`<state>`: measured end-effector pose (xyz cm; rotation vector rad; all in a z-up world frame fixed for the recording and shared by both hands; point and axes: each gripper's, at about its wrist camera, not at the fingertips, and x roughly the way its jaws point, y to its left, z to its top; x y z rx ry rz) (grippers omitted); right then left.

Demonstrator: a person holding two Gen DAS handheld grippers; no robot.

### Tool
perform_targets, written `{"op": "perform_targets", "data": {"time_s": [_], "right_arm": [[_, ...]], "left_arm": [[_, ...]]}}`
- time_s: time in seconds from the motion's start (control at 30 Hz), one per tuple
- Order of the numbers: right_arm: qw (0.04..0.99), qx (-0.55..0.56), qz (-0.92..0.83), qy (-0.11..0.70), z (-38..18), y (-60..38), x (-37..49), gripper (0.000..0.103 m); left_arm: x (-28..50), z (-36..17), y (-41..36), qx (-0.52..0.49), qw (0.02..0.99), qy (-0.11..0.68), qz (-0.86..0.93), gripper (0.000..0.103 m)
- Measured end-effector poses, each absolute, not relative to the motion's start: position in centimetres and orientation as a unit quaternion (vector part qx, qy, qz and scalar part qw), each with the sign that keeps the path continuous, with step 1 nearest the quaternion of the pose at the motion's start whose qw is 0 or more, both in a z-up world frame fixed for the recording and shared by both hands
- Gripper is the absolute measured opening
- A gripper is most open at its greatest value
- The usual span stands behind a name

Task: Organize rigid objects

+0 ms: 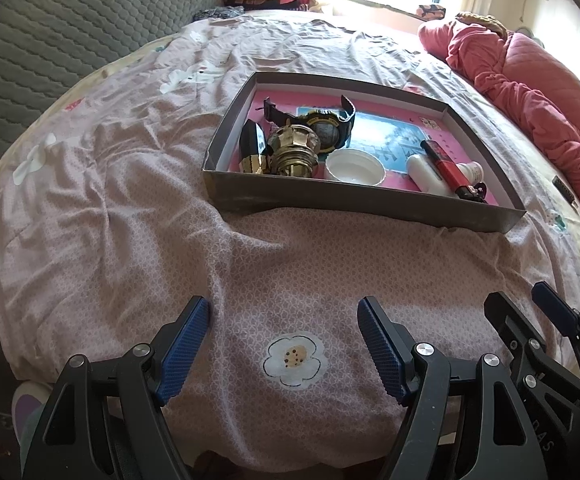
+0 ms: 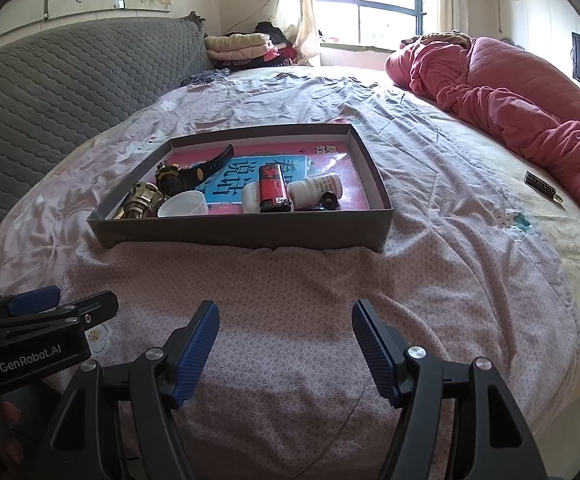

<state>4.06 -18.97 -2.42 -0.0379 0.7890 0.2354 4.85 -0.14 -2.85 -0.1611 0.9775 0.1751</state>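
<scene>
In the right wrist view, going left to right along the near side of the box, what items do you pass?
Brass knob → white cap → white tube → red lighter → white pill bottle. All lie inside the gray box; the watch sits farther back.

"GenRobot.AI" on left gripper (image 2: 49, 304) body

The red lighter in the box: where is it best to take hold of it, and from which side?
Grip the red lighter across its narrow width at mid-body, coming from above. It lies on the white tube with a white bottle beside it, so side access looks tight. The right tongs are open.
</scene>
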Motion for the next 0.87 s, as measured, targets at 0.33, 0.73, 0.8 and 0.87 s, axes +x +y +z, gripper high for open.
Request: {"op": "perform_targets", "data": {"time_s": [0.33,0.73,0.8,0.87], "right_arm": [[0.917,-0.016,0.113,0.382,-2.3,-19.1,3.9,0.068],[0.918,-0.012,0.11,0.38,-2.3,-19.4,4.1,0.068],[0.918,-0.005,0.108,0.381,-2.3,-19.7,4.3,0.068],[0.919,-0.001,0.107,0.38,-2.3,-19.9,4.4,0.068]], "left_arm": [[4.7,-2.5,-0.5,-0.069,0.878,0.466,0.083,0.077],[4.5,-2.0,-0.5,-0.067,0.883,0.459,0.076,0.077],[4.7,-1.8,-0.3,-0.069,0.885,0.456,0.066,0.077],[4.9,-1.6,-0.1,-0.068,0.888,0.45,0.064,0.077]]}}
